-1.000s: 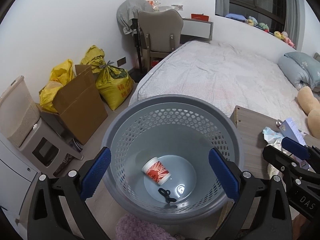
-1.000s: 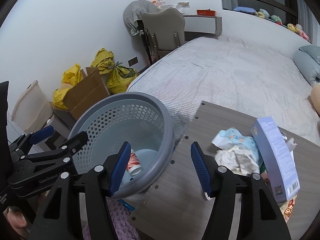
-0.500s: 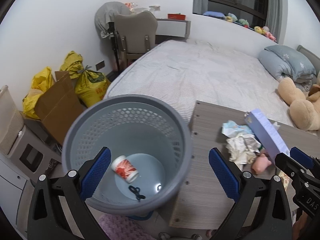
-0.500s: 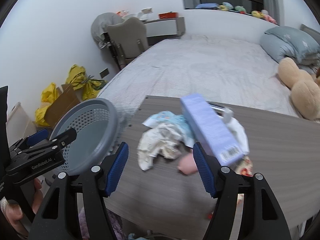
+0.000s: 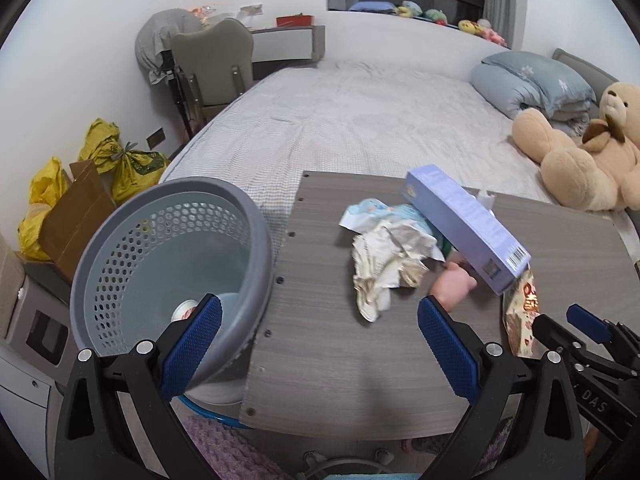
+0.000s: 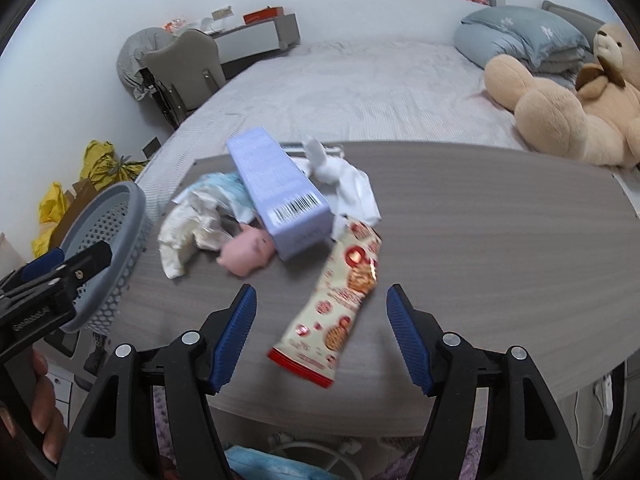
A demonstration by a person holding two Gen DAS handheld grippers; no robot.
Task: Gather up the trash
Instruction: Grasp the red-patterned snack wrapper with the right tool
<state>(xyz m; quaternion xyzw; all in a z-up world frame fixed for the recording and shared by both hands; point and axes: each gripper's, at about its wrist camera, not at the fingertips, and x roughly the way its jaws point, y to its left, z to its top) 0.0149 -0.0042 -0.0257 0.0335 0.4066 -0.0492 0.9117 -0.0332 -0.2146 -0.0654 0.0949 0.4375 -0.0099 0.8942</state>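
A grey perforated bin point(image 5: 168, 272) stands at the table's left edge with a paper cup point(image 5: 185, 311) inside; it also shows in the right wrist view point(image 6: 108, 240). Trash lies on the wooden table point(image 6: 500, 240): a lilac box point(image 6: 280, 188), crumpled paper point(image 6: 192, 228), a pink lump point(image 6: 246, 256), white tissue point(image 6: 344, 184) and a red-and-cream snack wrapper point(image 6: 340, 300). My right gripper point(image 6: 320, 338) is open, its fingers either side of the wrapper's near end. My left gripper point(image 5: 320, 352) is open and empty above the table's near left part, beside the bin.
A bed point(image 5: 360, 120) lies behind the table with a teddy bear point(image 6: 568, 100) and grey pillows point(image 5: 532, 80). A chair point(image 5: 212, 64) and desk stand at the back left. Yellow bags point(image 5: 120, 156) and a cardboard box point(image 5: 72, 224) sit on the floor left.
Both grippers have swung right, from over the bin to over the table. The trash pile and wrapper are now in front of the right gripper. Both stay open.
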